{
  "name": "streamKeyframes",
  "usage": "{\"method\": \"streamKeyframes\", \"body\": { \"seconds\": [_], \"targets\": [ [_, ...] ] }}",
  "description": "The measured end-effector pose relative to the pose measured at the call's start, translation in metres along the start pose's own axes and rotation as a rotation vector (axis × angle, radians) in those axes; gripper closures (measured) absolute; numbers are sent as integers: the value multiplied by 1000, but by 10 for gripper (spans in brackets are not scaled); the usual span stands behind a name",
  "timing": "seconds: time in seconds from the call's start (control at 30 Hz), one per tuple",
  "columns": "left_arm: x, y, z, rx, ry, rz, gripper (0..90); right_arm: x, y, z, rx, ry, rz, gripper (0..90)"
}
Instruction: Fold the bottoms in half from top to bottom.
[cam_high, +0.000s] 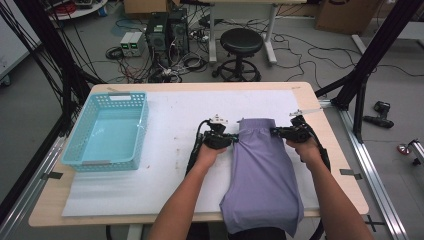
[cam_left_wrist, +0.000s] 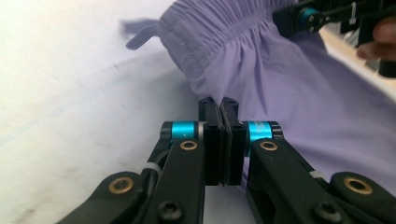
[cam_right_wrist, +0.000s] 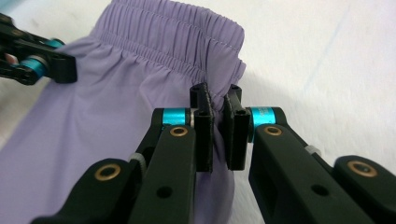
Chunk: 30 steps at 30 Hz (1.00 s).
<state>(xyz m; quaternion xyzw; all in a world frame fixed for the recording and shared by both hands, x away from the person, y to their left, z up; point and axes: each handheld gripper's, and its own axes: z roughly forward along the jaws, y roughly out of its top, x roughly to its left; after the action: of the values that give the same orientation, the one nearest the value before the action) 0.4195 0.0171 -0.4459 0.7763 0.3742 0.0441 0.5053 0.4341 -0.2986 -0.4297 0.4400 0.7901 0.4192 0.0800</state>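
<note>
The purple garment (cam_high: 262, 175) overhangs the surface's (cam_high: 165, 165) near edge; left tool (cam_high: 227, 140) and right tool (cam_high: 278, 132) pinch its opposite sides below the waistband, probably for lifting it evenly.

I saw thin, matt lilac cloth in the shorts (cam_high: 262, 170) — gathered waistband; my grippers' jaws were matt black plastic; the basket (cam_high: 107, 131) — glossy turquoise plastic.

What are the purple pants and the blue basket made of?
The purple pants look like thin, smooth woven cloth, matte, maybe polyester or cotton: the fabric wrinkles softly and gathers at the stretchy waistband. The blue basket looks like hard, slightly shiny plastic, with moulded holes along its walls.
</note>
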Motion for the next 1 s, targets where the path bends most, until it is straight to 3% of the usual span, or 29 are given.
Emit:
{"method": "streamKeyframes", "body": {
  "seconds": [0.1,0.23,0.53,0.77,0.87,1.0],
  "targets": [
    [3,1,-4,-19,-1,7,886,2,3,0,-47,12,-13,848],
    [2,2,-8,-31,-12,20,886,5,4,-2,-64,16,-21,847],
    [-5,8,-21,-94,-30,56,886,17,6,-26,-135,19,-104,845],
    [2,17,-32,-111,-26,43,886,25,27,-27,-115,12,-140,844],
    [0,14,-31,-86,-42,35,880,23,29,-24,-103,20,-137,844],
    [-5,7,-34,-89,-64,37,874,24,25,-26,-84,45,-123,844]
  ]
}}
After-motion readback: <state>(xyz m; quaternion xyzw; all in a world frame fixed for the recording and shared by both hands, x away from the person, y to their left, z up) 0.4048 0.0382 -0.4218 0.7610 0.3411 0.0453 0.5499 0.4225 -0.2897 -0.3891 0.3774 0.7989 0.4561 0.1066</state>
